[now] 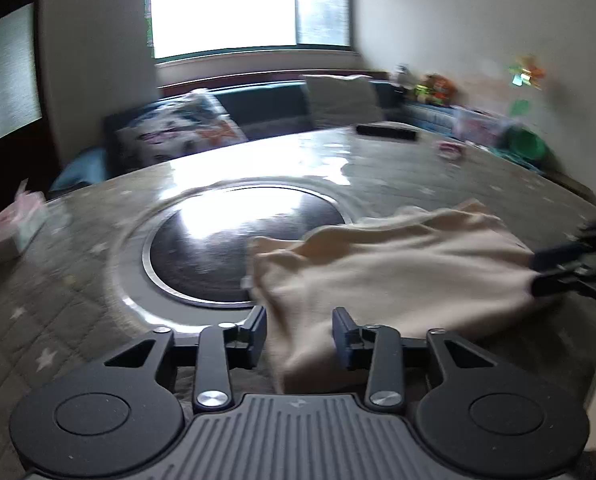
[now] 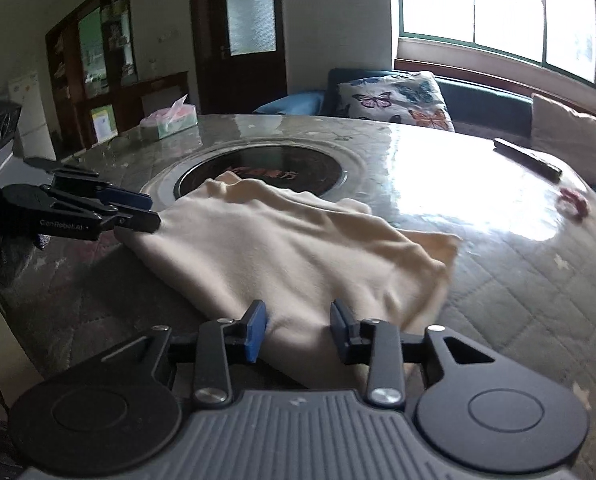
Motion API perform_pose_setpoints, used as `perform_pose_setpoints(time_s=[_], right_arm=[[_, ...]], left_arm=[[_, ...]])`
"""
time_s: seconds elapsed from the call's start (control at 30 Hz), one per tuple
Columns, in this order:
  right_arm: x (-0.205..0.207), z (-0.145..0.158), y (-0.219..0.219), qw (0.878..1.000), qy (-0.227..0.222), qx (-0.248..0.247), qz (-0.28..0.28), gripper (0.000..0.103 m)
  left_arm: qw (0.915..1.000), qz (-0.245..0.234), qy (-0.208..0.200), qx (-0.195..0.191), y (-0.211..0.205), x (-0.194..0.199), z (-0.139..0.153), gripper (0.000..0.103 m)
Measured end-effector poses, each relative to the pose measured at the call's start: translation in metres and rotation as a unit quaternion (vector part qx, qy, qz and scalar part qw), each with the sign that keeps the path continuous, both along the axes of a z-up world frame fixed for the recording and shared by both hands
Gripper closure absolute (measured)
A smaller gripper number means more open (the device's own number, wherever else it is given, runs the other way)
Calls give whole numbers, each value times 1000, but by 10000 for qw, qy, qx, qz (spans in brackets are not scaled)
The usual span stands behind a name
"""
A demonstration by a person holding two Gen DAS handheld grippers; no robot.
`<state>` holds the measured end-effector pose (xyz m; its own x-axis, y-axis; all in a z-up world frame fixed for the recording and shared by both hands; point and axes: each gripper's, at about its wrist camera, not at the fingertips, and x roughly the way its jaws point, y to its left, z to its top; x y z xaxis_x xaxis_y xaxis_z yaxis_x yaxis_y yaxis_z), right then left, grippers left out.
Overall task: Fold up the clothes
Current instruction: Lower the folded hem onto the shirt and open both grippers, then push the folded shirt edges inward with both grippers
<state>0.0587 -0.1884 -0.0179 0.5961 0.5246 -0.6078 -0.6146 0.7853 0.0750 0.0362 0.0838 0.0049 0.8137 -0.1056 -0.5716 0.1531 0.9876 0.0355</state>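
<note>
Cream cloth [image 2: 282, 248] lies rumpled on the desk [image 2: 518, 280], partly over the round black inset [image 2: 282, 168]. Left tool [image 1: 299, 334] and right tool [image 2: 298, 330] both part-open, cloth edge between pads, not pinched

Readable text, two entries, both in your right wrist view.

1. "CenRobot.AI", small white letters along the dark side of your left gripper [image 2: 154, 210], which reaches in over the tabletop's left edge.

2. Red characters printed on the dark round inset [image 2: 298, 164] at the tabletop's centre; only the last, "方", reads clearly, the others being blurred.

Your left wrist view offers nothing legible.
</note>
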Motion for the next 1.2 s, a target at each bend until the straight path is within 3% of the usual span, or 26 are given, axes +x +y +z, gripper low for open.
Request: perform_pose_setpoints(time_s=[0.17, 0.27, 0.43, 0.57, 0.63, 0.7, 0.77, 0.93, 1.2], right_arm=[[0, 4, -15, 9994, 108, 177, -269, 66], [5, 6, -25, 9978, 246, 376, -481, 56], [21, -3, -44, 9905, 701, 630, -997, 56], [27, -12, -50, 9871, 953, 763, -1036, 56], [29, -12, -50, 9876, 984, 753, -960, 63], [30, -12, -52, 9879, 1050, 752, -858, 76], [29, -10, -54, 9894, 1017, 654, -805, 79], [29, -2, -59, 9920, 948, 403, -731, 78], [43, 24, -40, 9968, 392, 334, -605, 76]], left_arm=[[9986, 177, 362, -347, 12, 7, -4, 60], [9971, 177, 536, -505, 15, 10, -5, 61], [9914, 178, 877, -955, 23, 15, -6, 66], [9881, 138, 1007, -1153, 23, 14, -5, 73], [9878, 68, 1055, -1144, 20, 11, -4, 74], [9866, -65, 1122, -1181, 16, 7, -3, 76], [9855, -209, 1182, -1200, 12, 1, -3, 76], [9881, -367, 1103, -1007, 10, -7, 3, 71], [9944, -505, 688, -623, 7, 0, 29, 70]])
